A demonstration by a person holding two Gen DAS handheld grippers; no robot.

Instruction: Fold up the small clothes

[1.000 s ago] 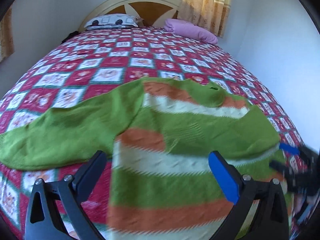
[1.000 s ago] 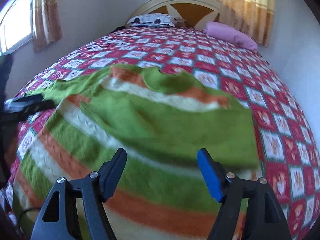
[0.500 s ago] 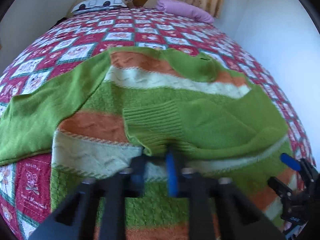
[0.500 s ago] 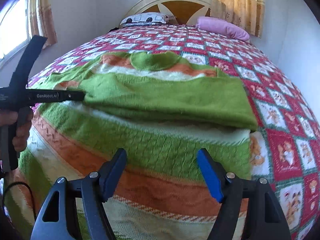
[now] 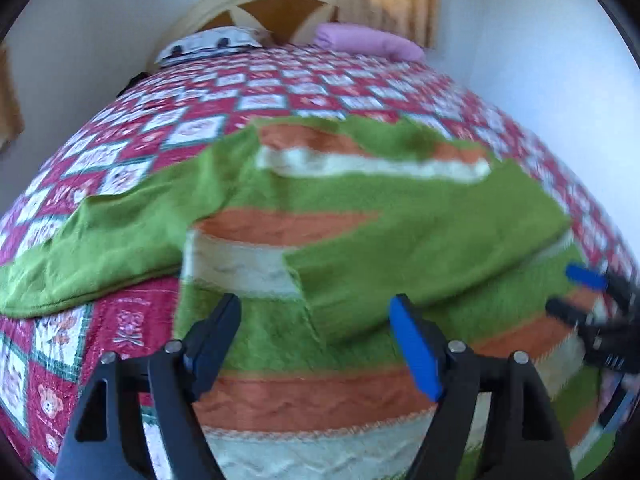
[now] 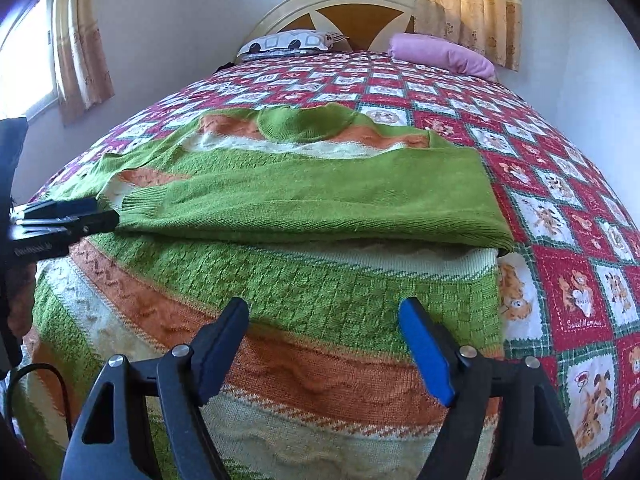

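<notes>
While the striped sweater lies spread flat on the bed, its right sleeve is folded across the chest, the ribbed cuff ending toward the garment's left side. The other sleeve stretches out over the bedspread in the left wrist view. The knit runs in green, orange and cream bands, and the green collar sits at the far end, toward the headboard.

The right gripper hovers above the lower bands of the sweater with its jaws spread wide, one finger black and one blue, nothing between them. The left gripper is likewise spread and holds nothing; it hangs over the green band just below the folded cuff. In the right wrist view the left gripper shows from the side, just beside the cuff, with pale lettering on its body too blurred to read.

No container appears in either view. The bedspread is a red patchwork of bear pictures; one red square near the right edge bears small white script that seems to read "Sweet Memories". At the head of the bed lie a patterned white pillow and a pink pillow, with curtains behind.
</notes>
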